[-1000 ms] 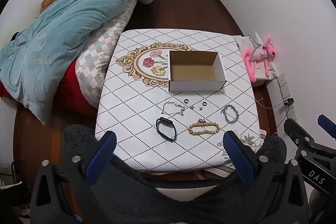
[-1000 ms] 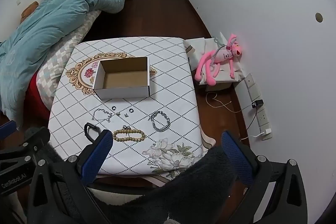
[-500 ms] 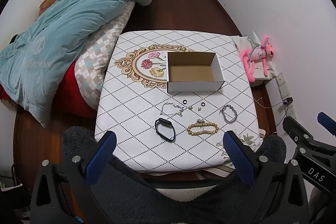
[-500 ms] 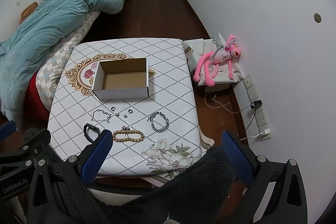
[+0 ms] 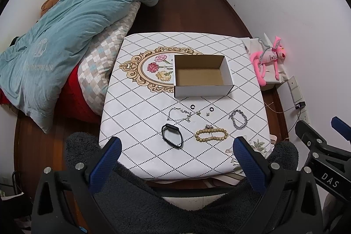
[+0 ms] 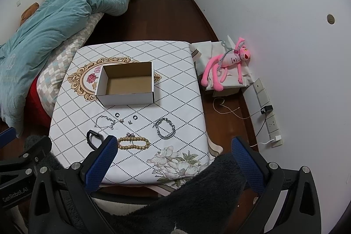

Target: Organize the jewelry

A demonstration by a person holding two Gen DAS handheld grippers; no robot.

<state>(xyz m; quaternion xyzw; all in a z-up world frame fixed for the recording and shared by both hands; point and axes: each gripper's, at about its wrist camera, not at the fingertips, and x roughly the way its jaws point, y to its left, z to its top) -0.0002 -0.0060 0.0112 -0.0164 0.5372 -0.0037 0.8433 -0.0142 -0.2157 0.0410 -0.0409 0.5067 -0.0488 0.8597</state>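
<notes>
An open, empty white cardboard box (image 5: pixel 203 75) (image 6: pixel 127 84) stands mid-table. In front of it lie a thin silver chain bracelet (image 5: pixel 178 114) (image 6: pixel 104 121), two small black rings (image 5: pixel 193 106) (image 5: pixel 211 110), small earrings (image 5: pixel 203 113), a black band (image 5: pixel 172 136) (image 6: pixel 93 138), a wooden bead bracelet (image 5: pixel 211 135) (image 6: pixel 133 143) and a silver link bracelet (image 5: pixel 238 119) (image 6: pixel 165 128). My left gripper (image 5: pixel 175 152) is open and empty, held high above the table's near edge. My right gripper (image 6: pixel 173 154) is open and empty, also high, to the right.
The table (image 5: pixel 140 115) has a white diamond-pattern cloth. A bed with a teal duvet (image 5: pixel 65 36) is at the left. A pink plush toy (image 6: pixel 228 63) lies on a box by the right wall, near sockets and cables. A dark fleece covers my lap (image 5: pixel 175 207).
Both grippers have drawn slightly up and back, so the table looks a little smaller. Nothing on the table has moved.
</notes>
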